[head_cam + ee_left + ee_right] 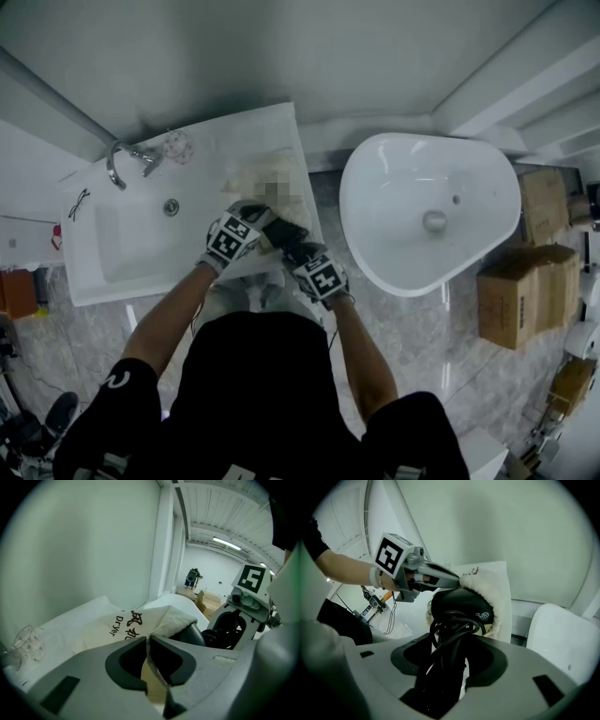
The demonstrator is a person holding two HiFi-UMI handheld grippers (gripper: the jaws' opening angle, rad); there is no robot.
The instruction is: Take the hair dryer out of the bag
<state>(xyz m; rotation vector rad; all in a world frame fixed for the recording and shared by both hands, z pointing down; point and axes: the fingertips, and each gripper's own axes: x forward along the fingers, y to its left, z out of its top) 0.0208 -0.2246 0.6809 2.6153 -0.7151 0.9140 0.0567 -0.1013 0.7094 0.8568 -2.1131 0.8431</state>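
Count: one bag [117, 623], one dryer [461, 603], two hand-held grippers. The bag lies at the right edge of the sink counter [80, 253]. On the left hand-held gripper [148, 644] the jaws are pressed together, pinching fabric at the bag's mouth. On the right hand-held gripper [452, 648] the jaws are wide, clamped on the dryer's handle and coiled cord. The dryer's head is half inside the bag's mouth. One oval basin [394, 187] stands right of the counter.

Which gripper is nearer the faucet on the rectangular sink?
Left. The left gripper, pinching the bag, sits to the right of the faucet; the right gripper, gripping the hair dryer, is farther right still.
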